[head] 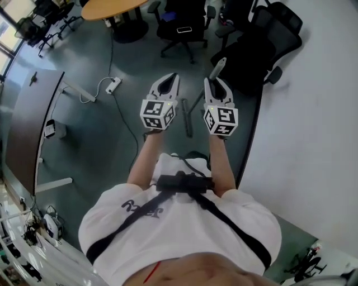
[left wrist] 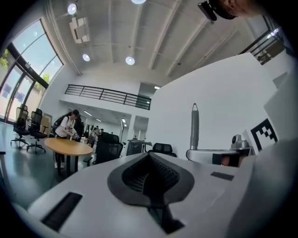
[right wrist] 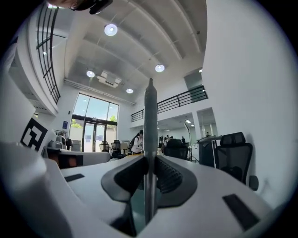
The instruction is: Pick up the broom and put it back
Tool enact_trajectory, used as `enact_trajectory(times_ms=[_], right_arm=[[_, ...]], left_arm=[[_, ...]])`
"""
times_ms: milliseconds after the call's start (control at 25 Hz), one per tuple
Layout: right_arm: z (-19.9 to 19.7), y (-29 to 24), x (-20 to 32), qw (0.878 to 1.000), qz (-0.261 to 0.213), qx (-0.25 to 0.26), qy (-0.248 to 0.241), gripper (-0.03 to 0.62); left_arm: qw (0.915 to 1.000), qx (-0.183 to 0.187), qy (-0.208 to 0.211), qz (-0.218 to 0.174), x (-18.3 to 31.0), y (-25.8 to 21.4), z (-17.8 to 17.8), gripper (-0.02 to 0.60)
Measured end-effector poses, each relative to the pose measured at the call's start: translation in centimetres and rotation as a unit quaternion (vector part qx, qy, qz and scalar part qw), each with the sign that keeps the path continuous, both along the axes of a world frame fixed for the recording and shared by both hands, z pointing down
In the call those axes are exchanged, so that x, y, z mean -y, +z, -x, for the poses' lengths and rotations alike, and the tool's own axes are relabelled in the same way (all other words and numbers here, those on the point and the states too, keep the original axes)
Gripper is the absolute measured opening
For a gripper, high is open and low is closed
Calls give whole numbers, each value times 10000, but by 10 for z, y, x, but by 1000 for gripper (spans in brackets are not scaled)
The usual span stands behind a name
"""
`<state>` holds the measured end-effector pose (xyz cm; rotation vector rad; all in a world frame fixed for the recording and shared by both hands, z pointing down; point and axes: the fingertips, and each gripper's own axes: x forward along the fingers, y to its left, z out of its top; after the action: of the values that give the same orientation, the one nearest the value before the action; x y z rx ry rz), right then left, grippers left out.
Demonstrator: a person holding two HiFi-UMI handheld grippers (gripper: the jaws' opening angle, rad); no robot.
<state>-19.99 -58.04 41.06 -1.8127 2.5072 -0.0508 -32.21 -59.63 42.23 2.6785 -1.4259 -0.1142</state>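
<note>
Head view, nearest first: the person in a white shirt holds both forearms forward, a gripper in each hand, side by side above the grey floor. The right gripper is clamped on the broom. The right gripper view shows the thin grey handle standing upright between the pads, its tip well above the jaws. The left gripper has its jaws closed together on nothing. Beyond stand black office chairs, a white wall to the right, and a round wooden table farthest off. The pickup looks done, so the step in hand is likely the carry to the broom's resting place. The next move calls for holding the handle upright, steering clear of the chairs, and opening the right jaws only once the broom rests steadily, perhaps against the wall.
</note>
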Motion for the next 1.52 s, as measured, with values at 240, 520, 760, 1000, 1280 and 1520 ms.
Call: enact_trajectory(times_ms=[240,520,760,1000,1280,1520], right_arm=[[-38,-23,24,9971,-91,71,757,89],[-134,-13,48,9846,-55,-46,1748,89],[-229,5,52,9570,179,-175,2892,89],[-311,16,22,9237,388,-48,3811,89],[-389,30,-45,8621,536,188,5036,89],[-440,54,-82,8142,576,181,5775,89]], left_arm=[[9943,-103,1065,30,45,-18,-63,14],[9789,-4,2041,-13,92,-4,-190,12],[9519,112,3061,-36,110,0,-309,12],[9194,13,3932,128,88,15,-402,12],[8557,186,5169,161,32,23,-503,12],[7831,238,6212,161,-14,44,-584,12]])
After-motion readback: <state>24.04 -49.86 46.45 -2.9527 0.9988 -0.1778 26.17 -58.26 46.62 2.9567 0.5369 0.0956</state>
